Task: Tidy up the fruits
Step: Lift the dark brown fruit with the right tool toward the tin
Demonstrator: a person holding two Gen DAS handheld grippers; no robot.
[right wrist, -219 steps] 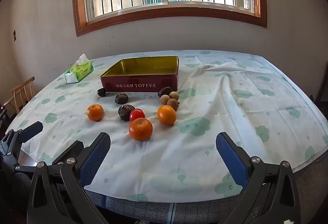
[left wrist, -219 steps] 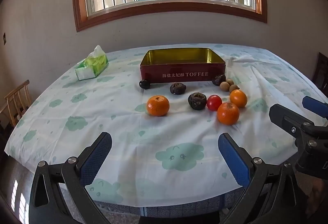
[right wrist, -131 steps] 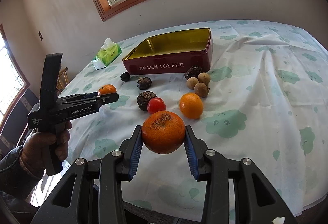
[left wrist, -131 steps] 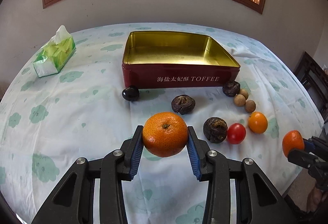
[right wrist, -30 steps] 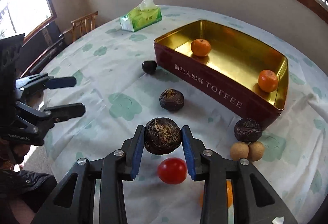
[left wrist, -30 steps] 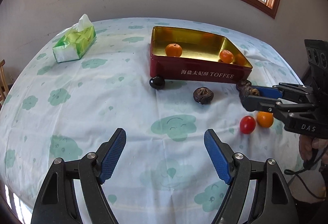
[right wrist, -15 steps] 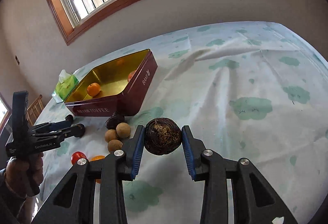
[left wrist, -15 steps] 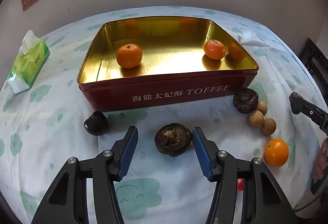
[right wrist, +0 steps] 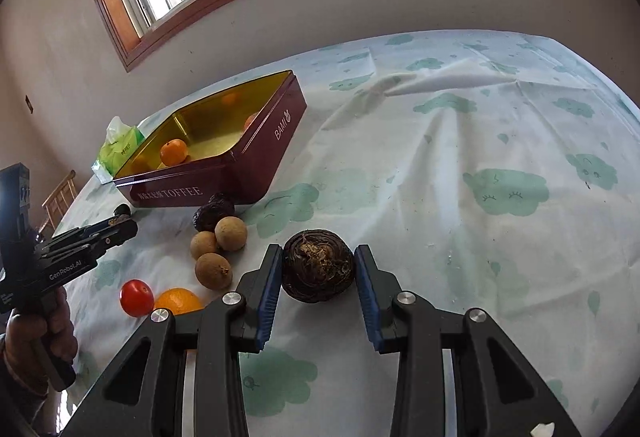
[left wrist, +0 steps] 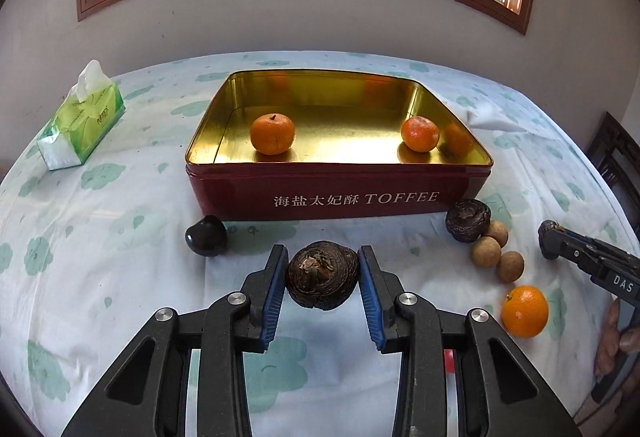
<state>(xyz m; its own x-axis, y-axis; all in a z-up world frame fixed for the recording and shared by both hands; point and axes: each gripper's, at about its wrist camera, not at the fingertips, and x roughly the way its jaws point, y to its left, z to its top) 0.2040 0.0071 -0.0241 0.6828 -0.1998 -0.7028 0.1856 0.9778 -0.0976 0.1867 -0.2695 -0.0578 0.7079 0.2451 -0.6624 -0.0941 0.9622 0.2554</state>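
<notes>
1. Left gripper point(left wrist: 323, 277) first: its jaws are closing around a dark wrinkly fruit point(left wrist: 322, 280) at lower centre of the left wrist view. The blue pads point(left wrist: 275, 287) sit right at its sides, but I can't tell if they're actually pressing yet. The fruit is a squat round thing, wider than tall, long axis running left-right across the jaws, crusty stem end facing the camera.
2. Right gripper point(right wrist: 318, 275): jaws pinching a second dark wrinkled fruit point(right wrist: 318, 271), lower centre of the right wrist view, pads tight on both sides, rough stem end toward the lens too. It's held off to the right of the tin, over bare tablecloth point(right wrist: 480, 141).
3. Just outward in the left view: a smooth dark fruit point(left wrist: 206, 237) to the left, touching the tin's front corner. To the right there's another wrinkled one point(left wrist: 468, 220), three small tan round fruits point(left wrist: 486, 252) and an orange point(left wrist: 525, 311).
4. Writing: the red tin point(left wrist: 340, 193) says "TOFFEE" after a row of Chinese characters on its front. Its end wall reads "BAMI", right view only. The left gripper's body says "GenRobot.AI" in the right view; the right one shows "DAS" in the left view.
5. Inside the tin: two oranges point(left wrist: 273, 133) on the gold floor, one left, one right point(left wrist: 420, 133).
6. Only the right view shows the cherry tomato point(right wrist: 137, 297) clearly, lower left. The green tissue pack point(left wrist: 82, 121) shows best at the left view's upper left.
</notes>
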